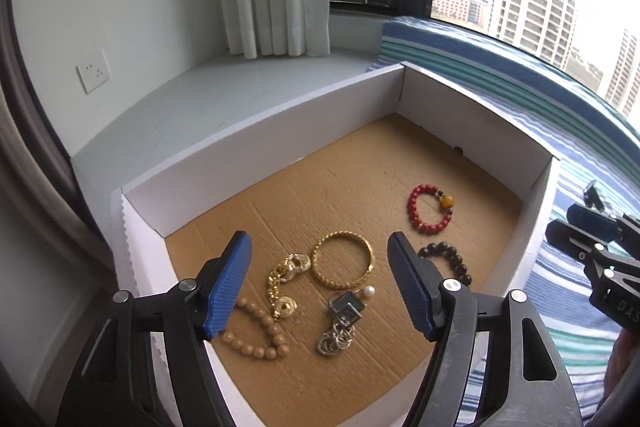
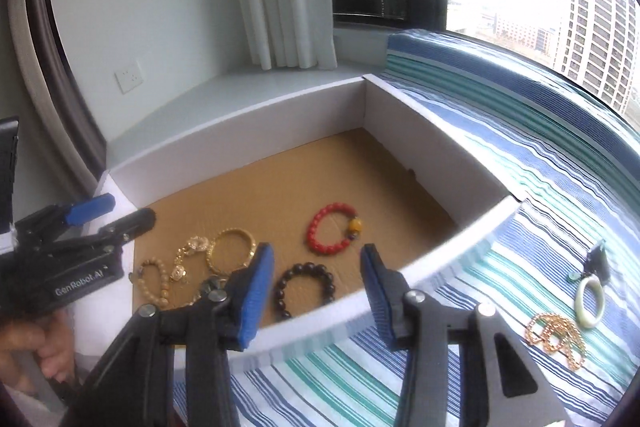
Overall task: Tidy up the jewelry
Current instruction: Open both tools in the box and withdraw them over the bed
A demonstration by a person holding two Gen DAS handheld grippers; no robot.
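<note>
cardboard-lined white box (image 1: 256, 143) sits on a striped bed cover (image 2: 540, 187) by the window, & most of the jewelry is already in it: red bead bracelet (image 1: 430, 209), dark bead bracelet (image 2: 304, 289), gold bangle (image 1: 343, 259), gold chain w/ round links (image 1: 282, 285), tan bead bracelet (image 1: 256, 331) and a silver piece w/ a pearl & rings (image 1: 346, 319). so task looks well past halfway, judging by the count. left to do, as seen from the right wrist view: pale green bangle (image 2: 590, 301), a gold chain heap (image 2: 558, 337) and a small dark item (image 2: 598, 261) lying on the cover outside the box, near its right wall. left tool (image 1: 320, 279) hangs over the box w/ jaws wide apart, nothing between them; the pieces below are not gripped. right tool (image 2: 316, 291) is over the box's near wall, jaws apart too, empty; the dark bracelet only shows through the gap. hard to make out: what the small dark item is, a tiny green bit beside it, and the silver piece's detail. tan bracelet is partly hidden behind the left tool's finger, the near box corner is cut off, and a hand (image 2: 24, 343) shows only at the frame edge.
</note>
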